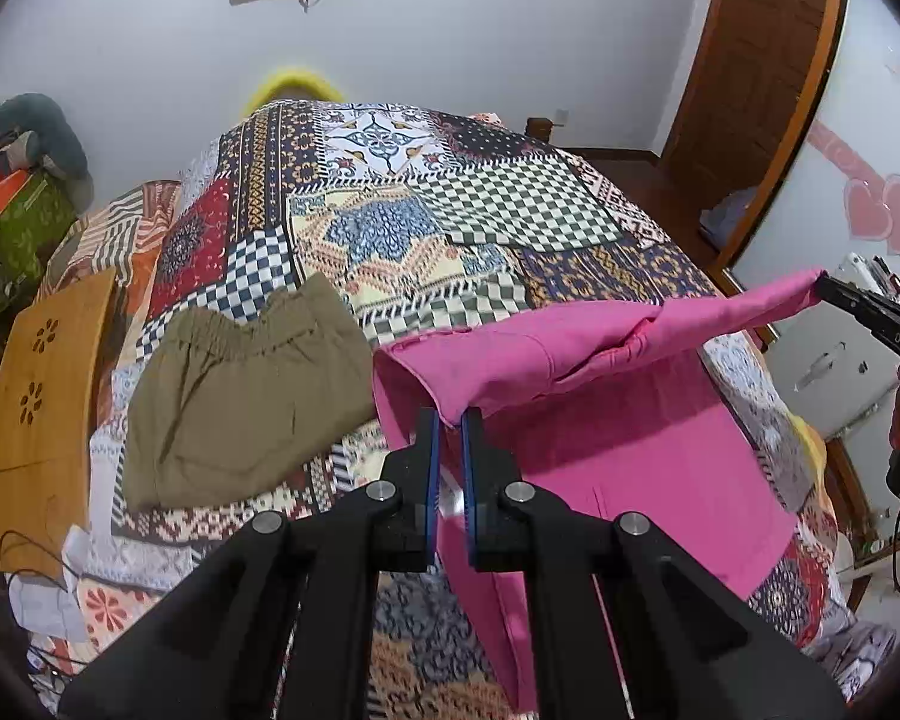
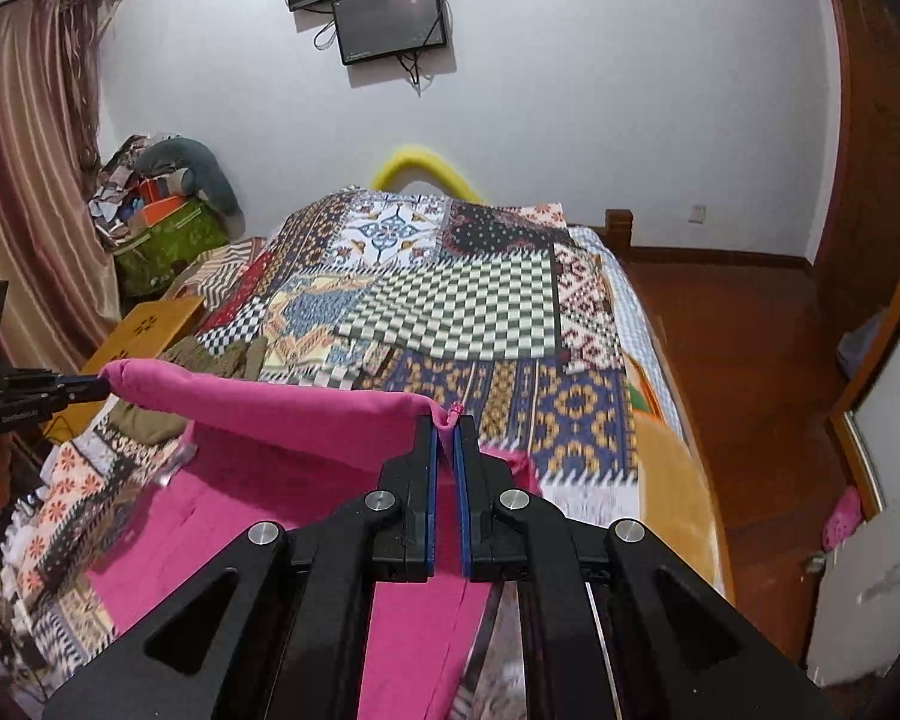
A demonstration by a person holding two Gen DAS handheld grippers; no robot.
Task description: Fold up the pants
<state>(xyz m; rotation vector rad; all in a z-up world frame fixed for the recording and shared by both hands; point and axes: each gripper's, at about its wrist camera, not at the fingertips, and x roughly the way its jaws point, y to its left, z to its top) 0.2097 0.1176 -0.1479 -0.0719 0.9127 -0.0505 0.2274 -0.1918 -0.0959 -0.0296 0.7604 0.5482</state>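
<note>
Pink pants (image 1: pixel 600 420) lie on the patchwork bedspread (image 1: pixel 480 210), one end lifted off the bed. My left gripper (image 1: pixel 450 417) is shut on the left corner of the lifted pink edge. My right gripper (image 2: pixel 447 417) is shut on the other corner; it shows at the right of the left wrist view (image 1: pixel 822 285). The pink pants (image 2: pixel 282 408) stretch taut between both grippers, with the left gripper (image 2: pixel 99 387) at the left of the right wrist view. The rest of the pants hangs down onto the bed below.
Olive-green shorts (image 1: pixel 240 396) lie on the bed left of the pink pants. A wooden lap table (image 1: pixel 42 420) sits at the bed's left edge. A pile of bags and clothes (image 2: pixel 162 216) stands at the far left. Wooden floor (image 2: pixel 750 360) and a door (image 2: pixel 882 150) lie to the right.
</note>
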